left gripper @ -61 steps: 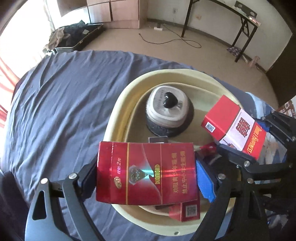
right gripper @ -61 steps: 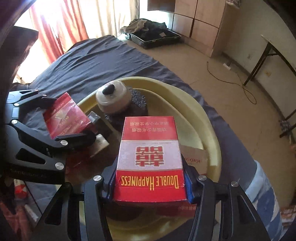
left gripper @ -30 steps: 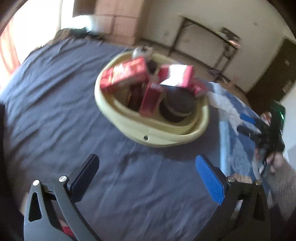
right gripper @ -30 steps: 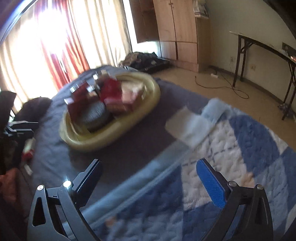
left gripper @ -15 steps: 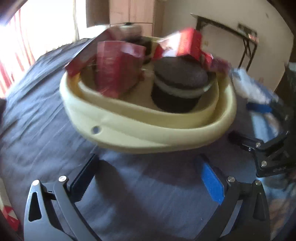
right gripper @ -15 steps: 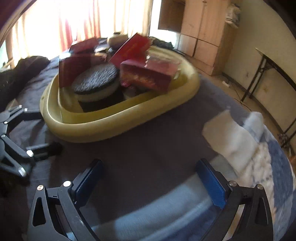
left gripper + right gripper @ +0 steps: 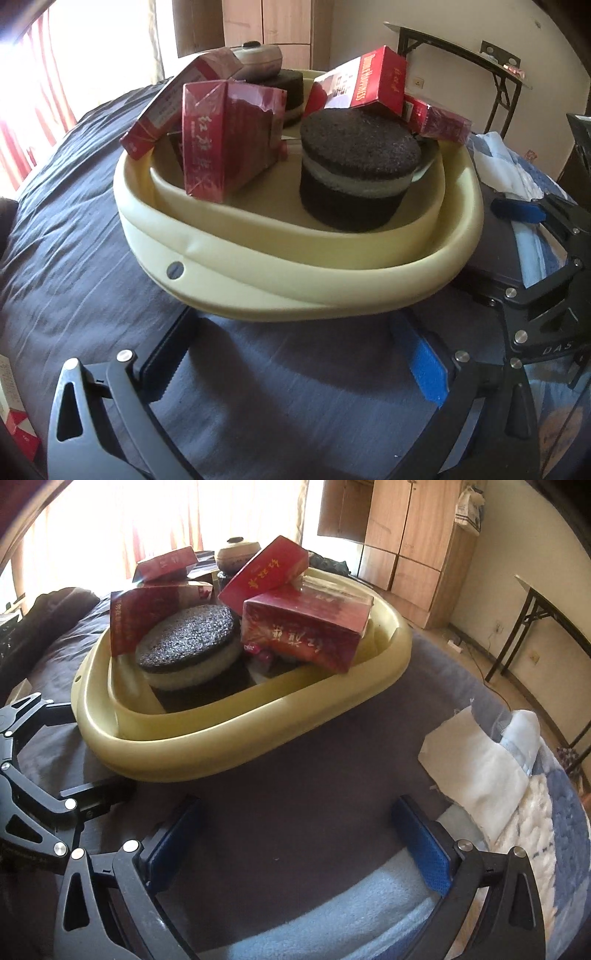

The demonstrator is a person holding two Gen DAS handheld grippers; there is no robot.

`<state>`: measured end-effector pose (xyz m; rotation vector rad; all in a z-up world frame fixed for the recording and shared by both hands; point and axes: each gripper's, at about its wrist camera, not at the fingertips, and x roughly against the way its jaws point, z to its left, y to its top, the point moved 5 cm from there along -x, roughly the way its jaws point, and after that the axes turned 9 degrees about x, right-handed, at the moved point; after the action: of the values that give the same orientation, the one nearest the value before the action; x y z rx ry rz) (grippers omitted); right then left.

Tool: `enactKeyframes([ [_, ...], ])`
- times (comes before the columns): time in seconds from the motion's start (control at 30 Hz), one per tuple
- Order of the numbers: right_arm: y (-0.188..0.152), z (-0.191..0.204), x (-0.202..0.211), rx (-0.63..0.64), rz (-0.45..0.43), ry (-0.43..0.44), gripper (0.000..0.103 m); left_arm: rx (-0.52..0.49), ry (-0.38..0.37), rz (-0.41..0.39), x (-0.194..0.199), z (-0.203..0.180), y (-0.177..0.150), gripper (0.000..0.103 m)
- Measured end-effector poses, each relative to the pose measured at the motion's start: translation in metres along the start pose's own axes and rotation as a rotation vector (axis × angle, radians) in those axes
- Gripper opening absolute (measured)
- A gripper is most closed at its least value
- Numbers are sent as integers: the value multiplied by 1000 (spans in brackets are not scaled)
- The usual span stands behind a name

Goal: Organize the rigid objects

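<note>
A pale yellow basin point(image 7: 303, 288) point(image 7: 229, 734) sits on a dark blue cloth. It holds several red cartons, among them a foil-wrapped one point(image 7: 229, 136) standing on end, a Double Happiness carton point(image 7: 365, 83) and a tilted one point(image 7: 306, 631), plus a round dark sponge-like block point(image 7: 358, 170) point(image 7: 188, 646) and a lidded jar point(image 7: 258, 55) at the back. My left gripper point(image 7: 295, 354) is open and empty, low in front of the basin. My right gripper point(image 7: 295, 830) is open and empty too, just short of the basin's side. Each gripper shows in the other's view.
A white cloth and a blue-and-white quilt point(image 7: 491, 775) lie right of the basin. A black-legged table point(image 7: 476, 62) stands against the far wall, wooden cabinets point(image 7: 406, 535) behind. Red curtains point(image 7: 33, 92) hang at the left. A red-and-white carton point(image 7: 14, 413) lies at the lower left edge.
Both grippers let go of the red cartons they held, which now lie in the basin. They drew back, then came in low and close to the basin.
</note>
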<state>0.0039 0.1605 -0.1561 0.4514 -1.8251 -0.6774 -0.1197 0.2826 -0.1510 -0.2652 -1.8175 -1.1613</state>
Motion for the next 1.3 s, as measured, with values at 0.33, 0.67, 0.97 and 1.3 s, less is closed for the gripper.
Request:
enactKeyframes([
  [0.33, -5, 0, 9, 0, -3, -2, 103, 4, -6, 1, 3, 2, -2, 103],
  [0.67, -7, -1, 13, -1, -4, 0, 103, 4, -7, 2, 1, 1, -2, 103],
  [0.97, -7, -1, 12, -1, -4, 1, 103, 5, -7, 2, 1, 1, -2, 103],
  [1.3, -7, -1, 12, 0, -4, -1, 103, 5, -7, 2, 1, 1, -2, 103],
])
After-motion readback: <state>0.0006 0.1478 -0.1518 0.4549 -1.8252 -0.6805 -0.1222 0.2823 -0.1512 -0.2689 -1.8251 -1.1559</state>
